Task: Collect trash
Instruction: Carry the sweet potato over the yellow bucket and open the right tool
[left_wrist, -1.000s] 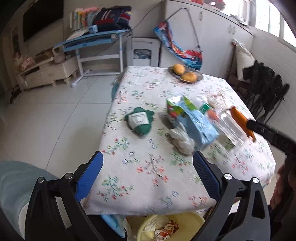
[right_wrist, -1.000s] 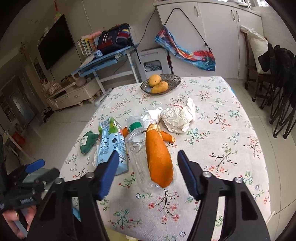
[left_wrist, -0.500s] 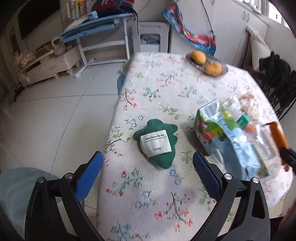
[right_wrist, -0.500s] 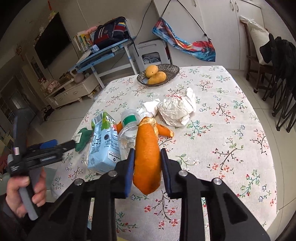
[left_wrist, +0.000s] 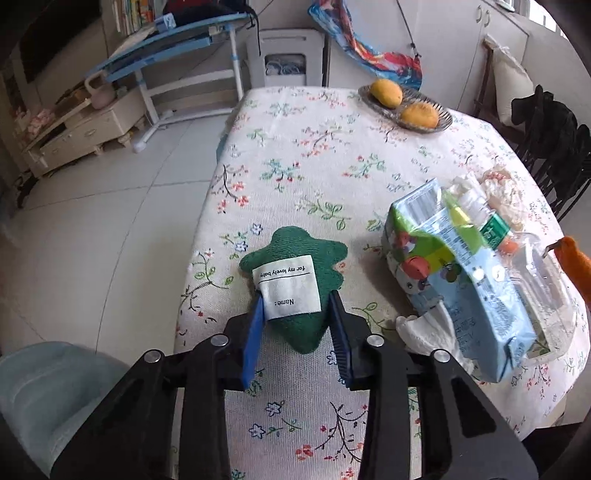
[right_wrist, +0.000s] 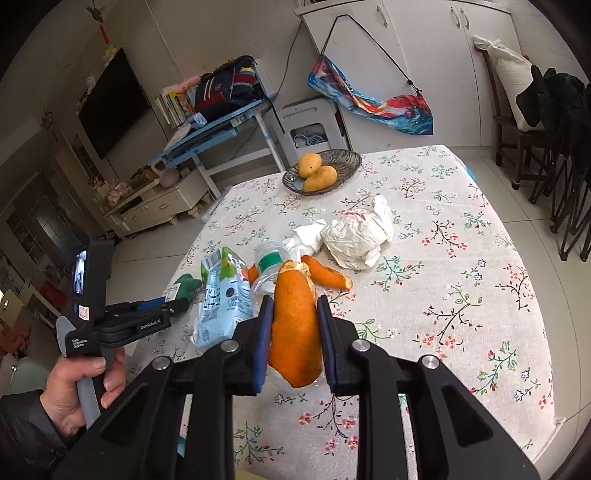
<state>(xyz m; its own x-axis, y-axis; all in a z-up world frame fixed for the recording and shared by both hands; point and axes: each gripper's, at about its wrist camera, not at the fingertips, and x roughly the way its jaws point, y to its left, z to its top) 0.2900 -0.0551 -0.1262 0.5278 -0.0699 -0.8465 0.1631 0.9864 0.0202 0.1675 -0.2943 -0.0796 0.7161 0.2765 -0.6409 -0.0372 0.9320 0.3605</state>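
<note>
The collection is at an early stage, judging by how much litter lies on the floral tablecloth. Both grippers have something between their pads, but nothing visible here has reached a bin, and no bin shows in either current view.

The left gripper has its jaws closing on a green knitted pouch with a white sewn label, which lies near the table's left edge as the left wrist camera sees it. The blue pads press against its narrow near end. The pouch's long axis runs away from the gripper toward the far edge of the table, its lobed wider end pointing that way.

The right gripper has its jaws closing on a long piece of orange peel, pads pressed against both of its sides. The peel's long axis lies along the gripper's fingers, its torn pale end pointing toward the table's far edge and its rounded end toward the camera. Whether it is clear of the cloth cannot be told.

Left to gather, toward the near edge: a blue and green drink carton lying on its side, a clear plastic bottle with a green label beside it, a second strip of orange peel, crumpled white paper nearer the middle, and a white tissue under the carton. The dish of mangoes at the far edge is probably not trash.
</note>
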